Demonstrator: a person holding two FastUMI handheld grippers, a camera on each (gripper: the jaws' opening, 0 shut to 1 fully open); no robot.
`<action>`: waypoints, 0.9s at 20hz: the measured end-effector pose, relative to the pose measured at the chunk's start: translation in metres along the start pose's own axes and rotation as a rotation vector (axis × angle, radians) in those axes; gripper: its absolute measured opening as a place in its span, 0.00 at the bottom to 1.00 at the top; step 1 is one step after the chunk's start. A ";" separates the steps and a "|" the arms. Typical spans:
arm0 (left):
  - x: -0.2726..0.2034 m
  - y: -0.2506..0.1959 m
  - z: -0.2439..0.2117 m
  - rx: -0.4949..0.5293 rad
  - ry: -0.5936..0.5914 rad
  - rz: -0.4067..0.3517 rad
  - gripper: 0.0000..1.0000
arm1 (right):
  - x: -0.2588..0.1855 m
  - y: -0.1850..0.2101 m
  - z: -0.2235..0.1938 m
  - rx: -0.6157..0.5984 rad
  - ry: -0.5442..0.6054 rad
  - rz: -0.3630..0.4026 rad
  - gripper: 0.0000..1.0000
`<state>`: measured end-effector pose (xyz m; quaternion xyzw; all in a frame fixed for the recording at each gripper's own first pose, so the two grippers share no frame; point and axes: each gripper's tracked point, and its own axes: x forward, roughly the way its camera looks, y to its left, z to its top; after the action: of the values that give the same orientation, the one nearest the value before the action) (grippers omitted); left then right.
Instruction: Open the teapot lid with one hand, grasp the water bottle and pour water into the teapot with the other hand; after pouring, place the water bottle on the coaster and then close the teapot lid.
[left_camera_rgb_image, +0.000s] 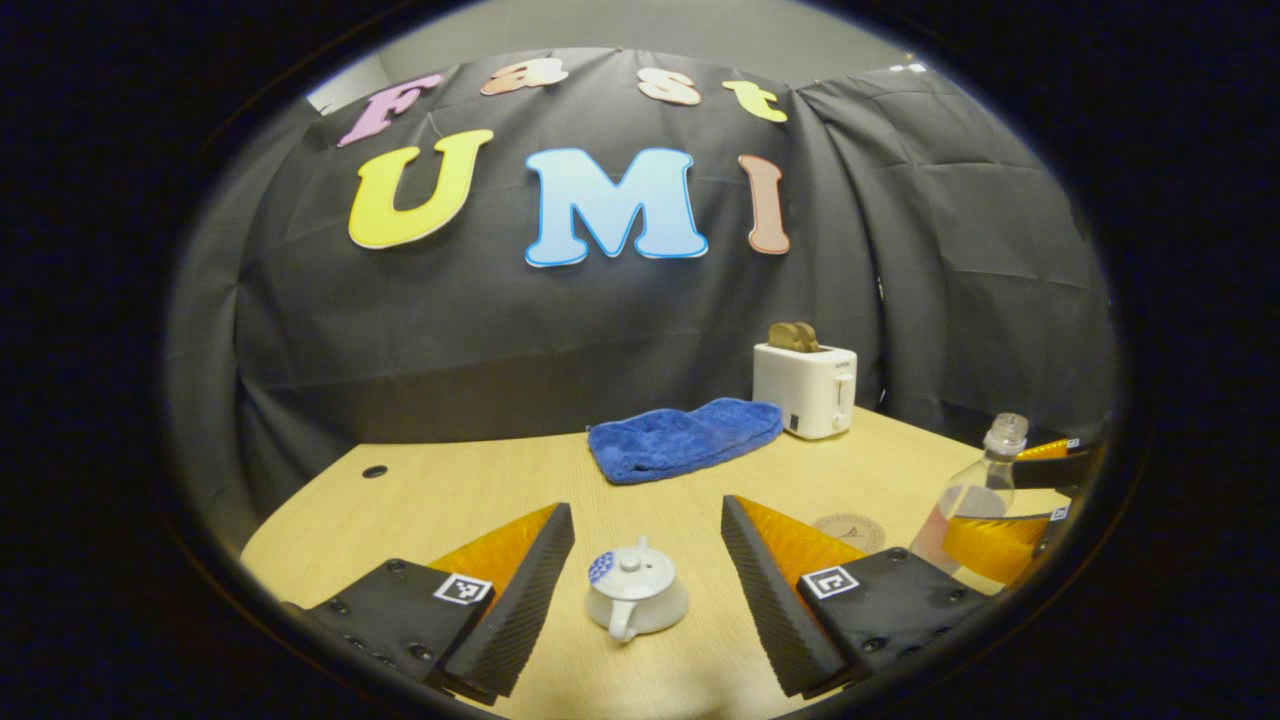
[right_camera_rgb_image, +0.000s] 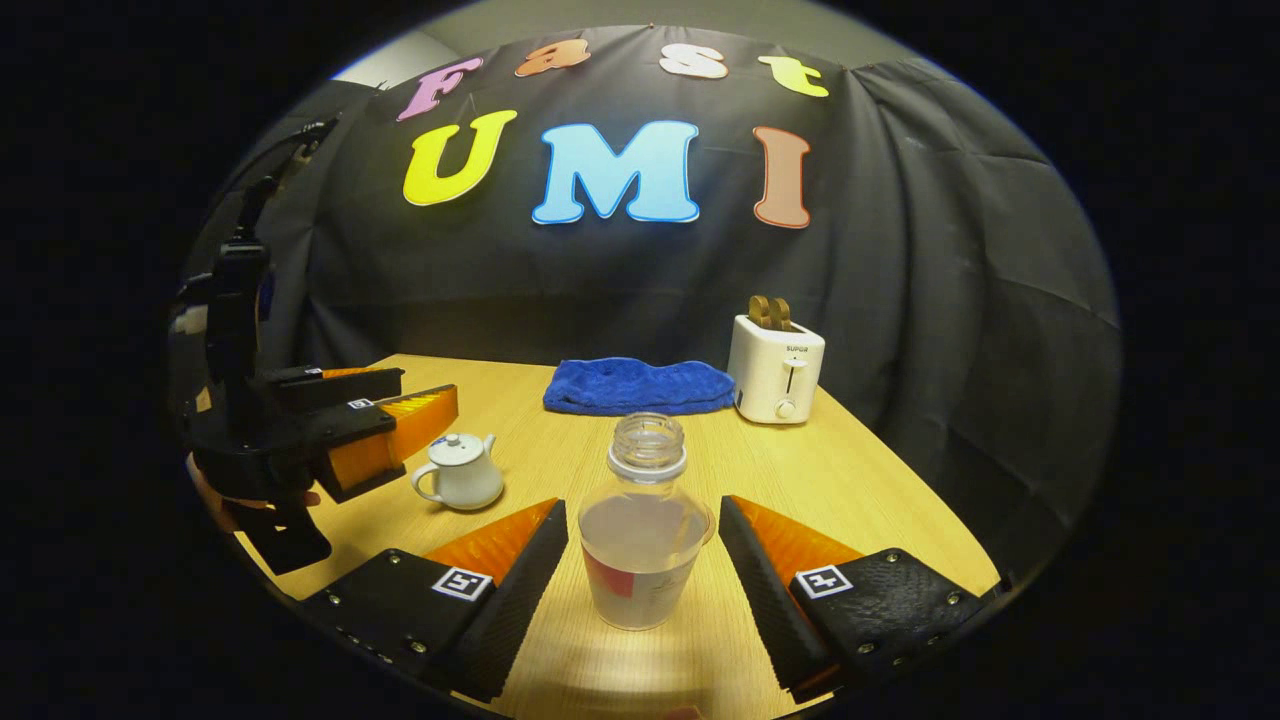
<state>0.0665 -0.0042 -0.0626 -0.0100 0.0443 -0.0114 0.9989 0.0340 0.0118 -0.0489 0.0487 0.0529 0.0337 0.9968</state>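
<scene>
On the table (right_camera_rgb_image: 850, 480): 1 teapot (left_camera_rgb_image: 635, 597) w/ 1 lid on it, 1 bottle (right_camera_rgb_image: 645, 525), no cap, 1 coaster (left_camera_rgb_image: 849, 531), 1 blue towel (right_camera_rgb_image: 638, 386), 1 toaster (right_camera_rgb_image: 775, 369) w/ 2 slices of bread (right_camera_rgb_image: 769, 311) in the slots. 2 grippers: left gripper (left_camera_rgb_image: 648, 570), right gripper (right_camera_rgb_image: 642, 560), 2 fingers each.
</scene>
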 end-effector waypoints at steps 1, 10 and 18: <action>0.009 0.000 -0.005 -0.003 0.007 -0.005 1.00 | 0.001 -0.001 -0.006 0.004 0.008 0.000 0.95; 0.052 -0.004 -0.039 -0.010 0.033 -0.041 0.92 | 0.025 0.006 -0.044 0.089 0.069 0.024 0.95; 0.055 -0.008 -0.049 -0.023 0.021 -0.056 0.75 | 0.039 0.009 -0.062 0.099 0.101 0.021 0.95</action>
<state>0.1170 -0.0142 -0.1163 -0.0227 0.0548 -0.0389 0.9975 0.0656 0.0295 -0.1136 0.0969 0.1044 0.0441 0.9888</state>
